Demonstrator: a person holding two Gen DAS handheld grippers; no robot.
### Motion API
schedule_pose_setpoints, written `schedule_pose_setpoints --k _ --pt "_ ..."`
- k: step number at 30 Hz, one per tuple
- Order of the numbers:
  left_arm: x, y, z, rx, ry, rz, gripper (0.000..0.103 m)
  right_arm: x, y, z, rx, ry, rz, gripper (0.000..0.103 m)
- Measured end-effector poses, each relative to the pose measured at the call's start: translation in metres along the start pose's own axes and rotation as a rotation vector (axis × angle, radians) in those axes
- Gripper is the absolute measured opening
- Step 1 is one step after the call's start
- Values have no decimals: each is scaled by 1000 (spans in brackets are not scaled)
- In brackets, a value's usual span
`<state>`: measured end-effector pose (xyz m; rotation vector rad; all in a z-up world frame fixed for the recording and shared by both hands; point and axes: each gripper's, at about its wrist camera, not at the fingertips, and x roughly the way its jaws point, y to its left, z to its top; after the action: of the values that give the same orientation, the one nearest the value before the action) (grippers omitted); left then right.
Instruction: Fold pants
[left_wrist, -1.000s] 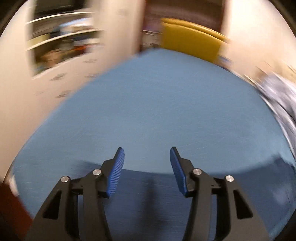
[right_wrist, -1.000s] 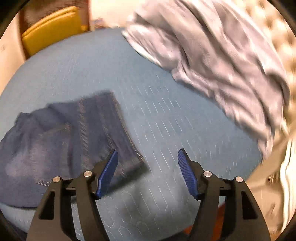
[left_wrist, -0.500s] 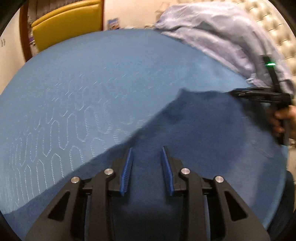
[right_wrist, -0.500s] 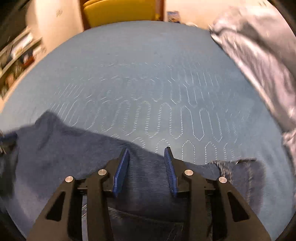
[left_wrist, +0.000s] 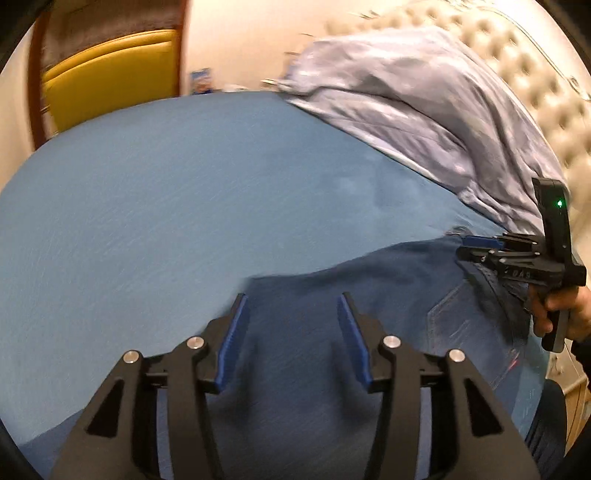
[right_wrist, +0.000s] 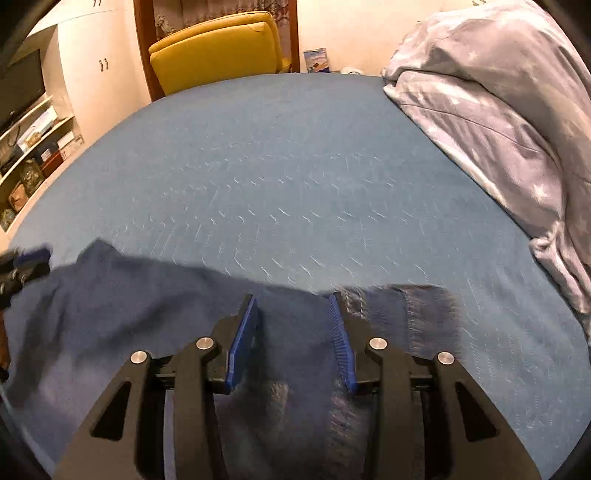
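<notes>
Denim pants (right_wrist: 155, 317) lie spread on blue bed (right_wrist: 295, 177), near edge, below both claws. Half second ago both claws nearly together over cloth; now left claw (left_wrist: 291, 332) spread apart, nothing between pads, and right claw (right_wrist: 291, 332) wider too, also empty. Likely cloth just released, fold laid; next judged: regrip for another fold. Grey duvet (right_wrist: 498, 103) well apart

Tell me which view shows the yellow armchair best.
The right wrist view: the yellow armchair sits sharp beyond the far edge of the blue bed, its back and cushion plain to see. The left wrist view catches only a blurred part of it at the upper left, cut off by a wooden frame.
</notes>
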<state>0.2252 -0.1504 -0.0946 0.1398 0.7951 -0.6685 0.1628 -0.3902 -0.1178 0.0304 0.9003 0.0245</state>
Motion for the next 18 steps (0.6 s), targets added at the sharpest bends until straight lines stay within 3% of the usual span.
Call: schedule_pose_setpoints --k 2,3,4,6,7,9,13,16,18 --pt "28 -15 4 29 73 -9 50 -3 -5 -6 -38 12 -41 22" --pt "46 -21 4 29 115 7 50 -3 -8 -9 -47 18 -115 34" --pt "60 -22 6 32 151 49 50 -2 -16 -11 -37 17 -189 58" --pt "74 -25 6 26 178 127 46 3 -42 -14 50 22 -169 79" --pt "71 -27 8 7 158 137 47 7 -50 -15 83 38 -146 81" --pt "57 -33 8 -20 106 158 54 7 -58 -16 110 38 -112 81" --pt "16 -51 -7 -42 44 120 56 -10 -40 -9 69 2 -164 80" --pt "-17 -54 -38 -133 27 112 56 -24 -28 5 21 -59 -144 76" --pt "-35 -57 -69 -172 48 101 56 -15 -29 14 15 -31 -135 68"
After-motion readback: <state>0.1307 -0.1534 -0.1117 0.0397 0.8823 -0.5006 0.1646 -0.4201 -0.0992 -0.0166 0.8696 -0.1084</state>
